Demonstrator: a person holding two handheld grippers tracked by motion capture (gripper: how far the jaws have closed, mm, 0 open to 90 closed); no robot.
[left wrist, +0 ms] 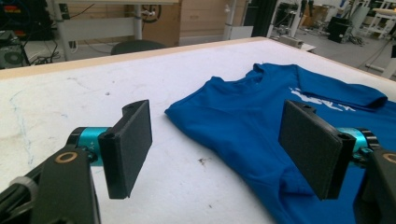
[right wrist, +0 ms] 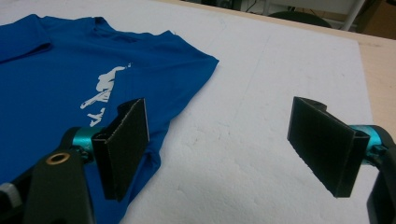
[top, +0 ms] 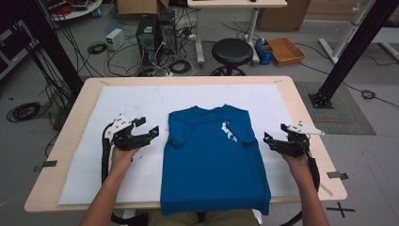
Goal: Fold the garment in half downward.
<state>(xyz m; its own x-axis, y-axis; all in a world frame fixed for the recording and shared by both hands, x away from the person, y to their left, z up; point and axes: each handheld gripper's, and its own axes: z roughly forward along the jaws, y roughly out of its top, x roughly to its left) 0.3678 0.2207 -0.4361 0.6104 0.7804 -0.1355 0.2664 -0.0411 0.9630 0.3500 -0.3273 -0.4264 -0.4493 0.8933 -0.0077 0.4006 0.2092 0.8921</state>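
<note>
A blue T-shirt (top: 214, 155) with a white print lies on the white mat (top: 136, 99), both sleeves folded in over its front; its hem hangs over the near table edge. My left gripper (top: 151, 133) hovers just left of the shirt's shoulder, open and holding nothing. My right gripper (top: 268, 140) stands open just right of the shirt's other side, also holding nothing. In the left gripper view the shirt (left wrist: 299, 121) lies ahead and to the right between the wide black pads (left wrist: 128, 147). In the right gripper view the shirt (right wrist: 70, 79) lies to the left, its edge by the left pad (right wrist: 123, 144).
The wooden table (top: 306, 117) has bare margins around the mat. Beyond it the floor holds a black stool (top: 232, 52), computer towers (top: 155, 30), cables and an orange tray (top: 285, 50). Black frame posts (top: 348, 52) stand at both sides.
</note>
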